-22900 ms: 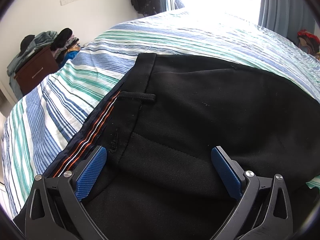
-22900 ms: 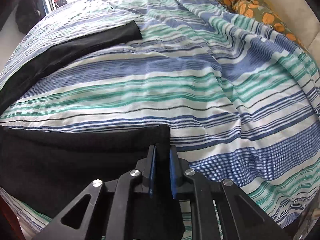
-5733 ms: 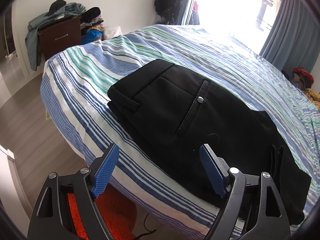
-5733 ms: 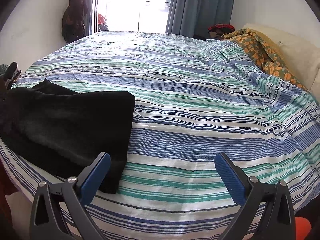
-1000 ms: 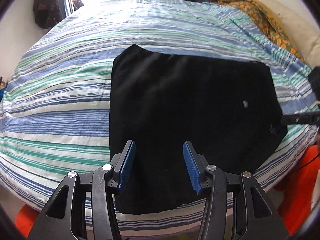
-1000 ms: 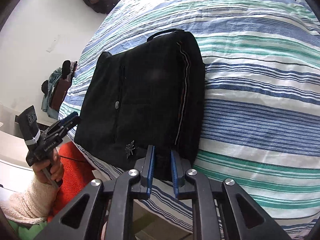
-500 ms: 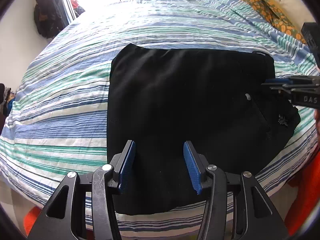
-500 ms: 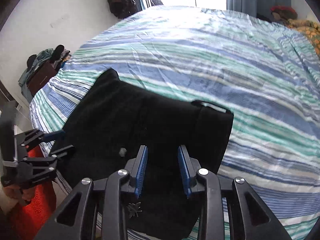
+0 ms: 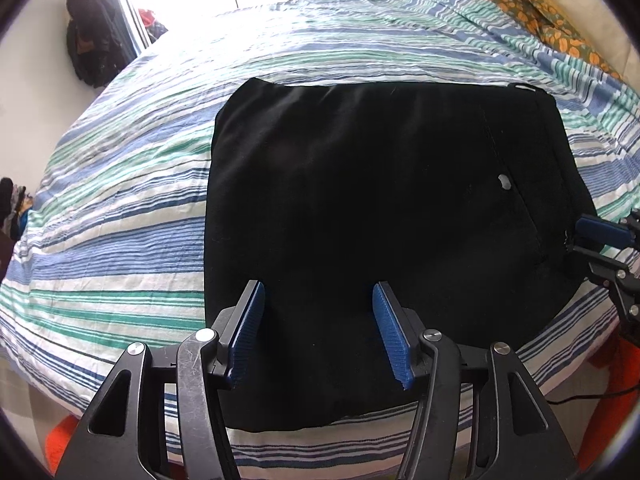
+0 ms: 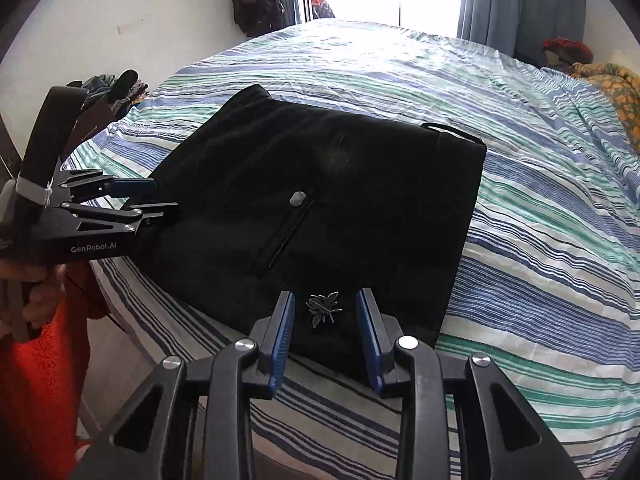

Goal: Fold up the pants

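Note:
The black pants (image 9: 360,208) lie folded into a flat square near the front edge of the striped bed (image 9: 100,220). My left gripper (image 9: 320,332) hovers over their near edge; its jaws are opening, and the blue pads press on nothing. In the right wrist view the pants (image 10: 320,200) show a pocket button and a small embroidered insect (image 10: 323,308). My right gripper (image 10: 326,332) stands open over that corner, with the insect between its pads. The left gripper (image 10: 148,196) is at the pants' left side, and the right gripper (image 9: 600,236) at their right edge.
An orange patterned blanket (image 9: 520,4) lies at the head of the bed. A dark bag (image 9: 92,52) hangs by the bright window. A cabinet piled with clothes (image 10: 108,92) stands left of the bed, and red-orange fabric (image 10: 36,380) is below the bed's edge.
The right gripper let go of the pants' edge, widened its jaws and swung round to the corner. The left jaws stand wider. The pants lie still.

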Demonstrator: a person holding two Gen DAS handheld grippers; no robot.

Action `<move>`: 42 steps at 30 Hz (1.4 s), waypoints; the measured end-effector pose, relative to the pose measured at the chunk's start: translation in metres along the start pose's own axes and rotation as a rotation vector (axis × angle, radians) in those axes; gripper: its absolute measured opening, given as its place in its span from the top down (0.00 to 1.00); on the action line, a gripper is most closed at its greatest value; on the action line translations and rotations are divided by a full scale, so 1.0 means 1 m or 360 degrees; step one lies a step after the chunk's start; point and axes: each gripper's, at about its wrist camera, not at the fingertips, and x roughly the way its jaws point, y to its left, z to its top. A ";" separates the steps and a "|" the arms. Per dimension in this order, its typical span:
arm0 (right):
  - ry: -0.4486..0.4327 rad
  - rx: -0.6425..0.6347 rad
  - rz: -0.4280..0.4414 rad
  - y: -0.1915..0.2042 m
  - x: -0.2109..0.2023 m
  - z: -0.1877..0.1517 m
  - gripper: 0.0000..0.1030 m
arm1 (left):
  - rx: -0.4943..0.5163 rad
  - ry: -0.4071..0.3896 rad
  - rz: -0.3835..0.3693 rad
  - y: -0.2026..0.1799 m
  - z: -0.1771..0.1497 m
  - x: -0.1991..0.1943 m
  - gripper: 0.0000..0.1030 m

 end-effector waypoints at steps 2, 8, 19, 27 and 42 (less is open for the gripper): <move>-0.0022 -0.0012 -0.0019 0.004 0.003 -0.001 0.63 | 0.0030 -0.0026 0.0040 -0.005 -0.003 0.002 0.42; -0.0072 0.0054 0.0043 -0.005 0.009 -0.007 0.60 | 0.0018 -0.0105 0.0060 -0.007 -0.011 0.004 0.40; -0.0102 0.0077 0.0060 -0.005 0.011 -0.011 0.60 | 0.0031 -0.0145 0.0071 -0.008 -0.015 0.004 0.40; -0.0102 0.0090 0.0066 -0.007 0.012 -0.011 0.60 | 0.0043 -0.0144 0.0075 -0.009 -0.015 0.004 0.40; -0.0098 0.0084 0.0055 -0.007 0.012 -0.012 0.59 | 0.0052 -0.0131 0.0089 -0.012 -0.014 0.004 0.40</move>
